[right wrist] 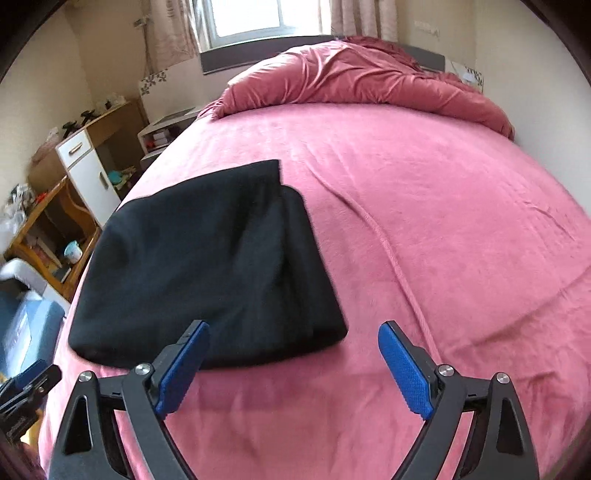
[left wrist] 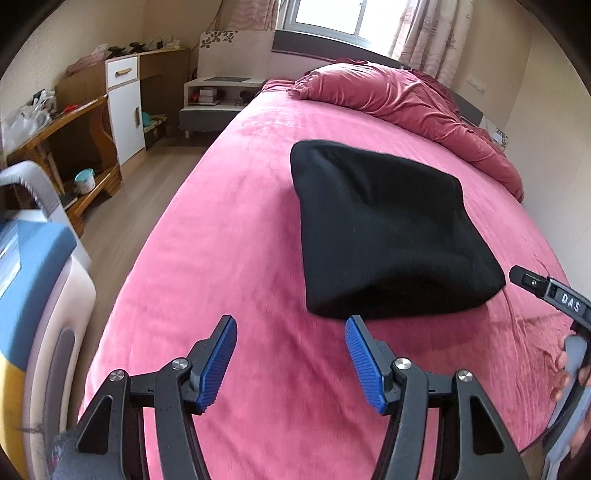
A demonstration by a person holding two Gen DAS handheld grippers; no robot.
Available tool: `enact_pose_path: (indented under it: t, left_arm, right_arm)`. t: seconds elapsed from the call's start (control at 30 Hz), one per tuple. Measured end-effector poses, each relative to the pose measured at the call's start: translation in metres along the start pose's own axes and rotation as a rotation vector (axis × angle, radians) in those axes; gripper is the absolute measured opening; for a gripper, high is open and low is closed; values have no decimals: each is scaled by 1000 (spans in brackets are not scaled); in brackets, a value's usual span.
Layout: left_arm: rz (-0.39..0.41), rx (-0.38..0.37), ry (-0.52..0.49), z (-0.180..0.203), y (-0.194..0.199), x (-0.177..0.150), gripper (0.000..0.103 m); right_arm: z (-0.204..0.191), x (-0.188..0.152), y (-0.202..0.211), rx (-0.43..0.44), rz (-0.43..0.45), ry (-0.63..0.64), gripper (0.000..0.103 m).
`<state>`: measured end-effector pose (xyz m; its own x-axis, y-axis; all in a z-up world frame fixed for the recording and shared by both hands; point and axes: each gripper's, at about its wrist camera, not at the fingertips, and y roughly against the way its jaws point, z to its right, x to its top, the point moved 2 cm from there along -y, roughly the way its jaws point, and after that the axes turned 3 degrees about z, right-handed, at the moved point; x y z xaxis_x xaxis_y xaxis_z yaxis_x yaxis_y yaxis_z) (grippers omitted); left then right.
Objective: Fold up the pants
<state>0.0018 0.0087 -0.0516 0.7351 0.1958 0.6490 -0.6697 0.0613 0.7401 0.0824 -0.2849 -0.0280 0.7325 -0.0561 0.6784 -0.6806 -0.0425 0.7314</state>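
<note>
- We see a bed [right wrist: 424,229] under a pink cover, with a bunched pink duvet [right wrist: 369,85] at its head.
- We find a window [left wrist: 325,18] behind the headboard, bright with daylight, with patterned curtains [left wrist: 428,33] on both sides.
- We note cream walls [right wrist: 44,88] and a wood-look floor [left wrist: 147,184].
- Along the left wall stand a white cabinet [left wrist: 125,110], a wooden desk [left wrist: 66,147] and a low nightstand [left wrist: 218,99].

We've got both grippers pitched down. Left gripper [left wrist: 291,363]: blue fingers [left wrist: 218,363] spread wide, nothing btwn them. Right gripper [right wrist: 293,365]: fingers [right wrist: 406,373] also wide apart, empty. Right hand [left wrist: 567,373] visible at the left cam's edge, wrapped on its handle.
</note>
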Motion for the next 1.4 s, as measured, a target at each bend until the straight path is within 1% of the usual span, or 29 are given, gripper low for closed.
enact_pose_path:
  t: [0.07,0.13,0.23,0.43,0.53,0.73,0.97,1.2,1.4]
  left_arm:
    - [6,10,-5,1,8,-9,62]
    - [7,11,-7,2,16,-14,62]
    - [24,11,-9,1,30,-23,62]
    - [64,19,-49,4,53,-40,62]
    - [56,13,-55,5,56,-46,62]
    - [62,9,-63,11,60,-45,62]
    - [70,54,-84,23,62,-42,65]
    - [72,61,-91,26,64,-43,65]
    - [99,76,-100,28,69,-44,65]
  right_arm:
    - [-13,-11,13,6,21,20,93]
    - [-26,-26,25,-9,42,44,93]
    - [-40,-47,40,-10,61,57,93]
    - [-57,-83,56,-43,66,92,93]
    - [-59,-97,58,-47,51,97,93]
    - [-59,-99,66,-60,64,88,93]
    - [-58,-91,76,-64,85,89,93]
    - [-55,-90,80,-66,95,87,93]
    - [-54,-91,80,-68,100,88,93]
